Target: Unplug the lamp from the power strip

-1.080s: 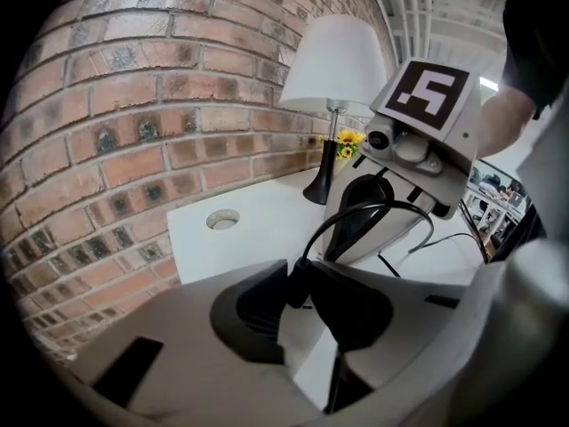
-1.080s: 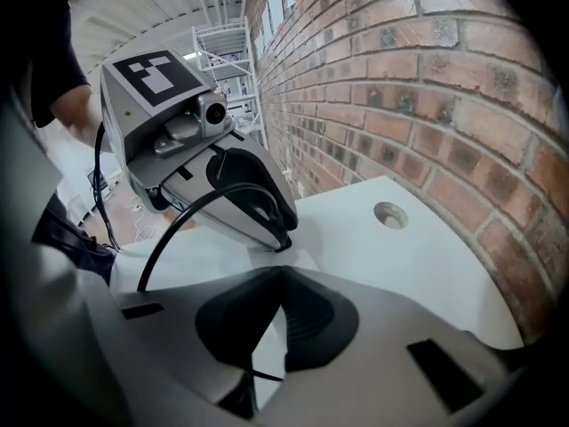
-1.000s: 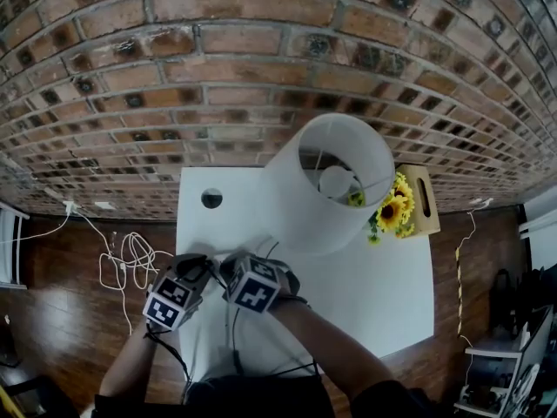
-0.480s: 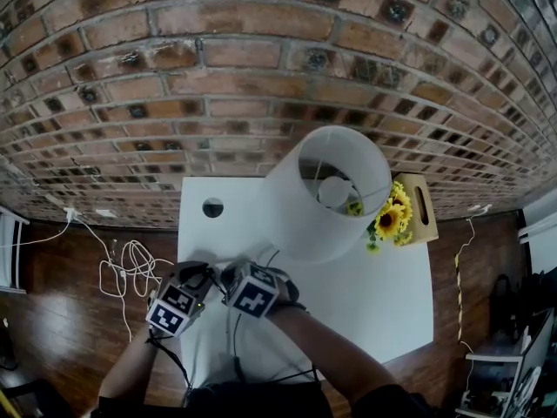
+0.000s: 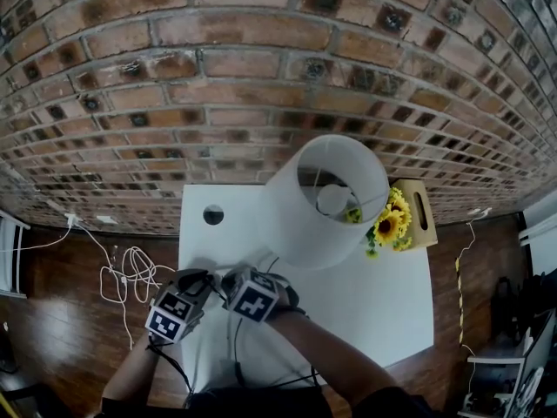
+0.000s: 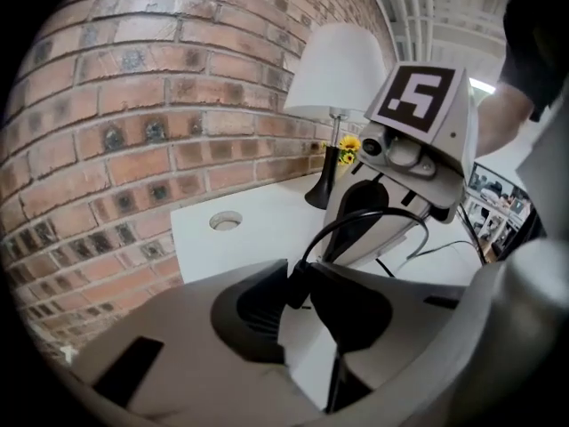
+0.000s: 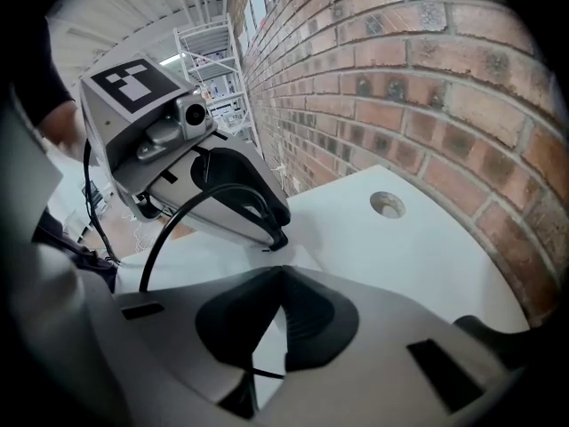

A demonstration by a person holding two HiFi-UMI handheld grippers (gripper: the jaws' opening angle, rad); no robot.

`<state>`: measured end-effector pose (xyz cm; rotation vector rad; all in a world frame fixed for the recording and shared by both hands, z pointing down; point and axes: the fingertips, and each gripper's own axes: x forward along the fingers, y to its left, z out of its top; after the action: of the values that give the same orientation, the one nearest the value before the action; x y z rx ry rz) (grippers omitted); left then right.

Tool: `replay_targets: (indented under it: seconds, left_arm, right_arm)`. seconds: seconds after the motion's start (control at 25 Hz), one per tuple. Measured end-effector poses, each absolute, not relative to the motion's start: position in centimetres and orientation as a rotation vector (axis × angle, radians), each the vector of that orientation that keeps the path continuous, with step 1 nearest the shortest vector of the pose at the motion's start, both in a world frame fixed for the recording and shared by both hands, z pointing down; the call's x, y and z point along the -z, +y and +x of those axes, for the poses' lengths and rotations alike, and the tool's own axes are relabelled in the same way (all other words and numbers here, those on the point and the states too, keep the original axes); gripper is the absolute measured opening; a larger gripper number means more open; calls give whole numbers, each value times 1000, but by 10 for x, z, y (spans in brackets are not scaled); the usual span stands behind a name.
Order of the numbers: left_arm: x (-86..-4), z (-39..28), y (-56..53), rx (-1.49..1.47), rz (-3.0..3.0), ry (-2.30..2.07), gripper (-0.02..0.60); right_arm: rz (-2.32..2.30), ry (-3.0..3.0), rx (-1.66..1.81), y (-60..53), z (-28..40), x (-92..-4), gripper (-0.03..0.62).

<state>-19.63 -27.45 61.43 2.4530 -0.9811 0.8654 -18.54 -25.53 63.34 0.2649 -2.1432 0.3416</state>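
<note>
**Black lamp plug** (image 6: 296,290): lies between the jaws of the left gripper (image 6: 300,272), over the near left part of the white rectangular tabletop (image 5: 374,303). Those jaws have just been closing, and their pads bear on the plug from both sides, so it is clenched. The thin black cord (image 6: 358,217) arcs up and away from the jaw tips. Whether the white surface directly beneath the plug is a power strip cannot be told.

**Right gripper** (image 7: 280,272): just beside the left one. Its jaw tips are met, with nothing visibly pinched between them.

**Table lamp with white drum shade** (image 5: 326,200): stands toward the far edge, right of centre.

**Light wooden box with a slot handle** (image 5: 422,207): at the far right corner. It holds yellow sunflowers (image 5: 388,223) (blooms on the side nearest the lamp).

**Round hole** (image 5: 213,214): near the far left corner.
</note>
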Motion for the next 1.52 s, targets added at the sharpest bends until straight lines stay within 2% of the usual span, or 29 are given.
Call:
replay_targets:
  seconds: [0.16, 0.36, 0.68, 1.0, 1.32, 1.52]
  left_arm:
    - [-614, -195, -278, -874, 2437, -923, 100]
    - [-619, -194, -269, -1078, 2519, -908, 98]
    - [-613, -195, -278, -887, 2420, -946, 95]
    - [-612, -196, -273, -978, 2466, -986, 97]
    - [-612, -199, -277, -860, 2372, -1006, 95]
    - [-612, -197, -273, -959, 2435, -1001, 95]
  right_arm:
    - [280, -2130, -357, -258, -182, -633, 5]
    - [270, -2108, -377, -258, -180, -633, 4]
    - [267, -2144, -374, -258, -189, -632, 3]
    - [282, -2139, -409, -259, -186, -633, 3]
    - [295, -2165, -387, -258, -191, -631, 3]
    - [306, -2150, -416, -257, -186, -632, 3]
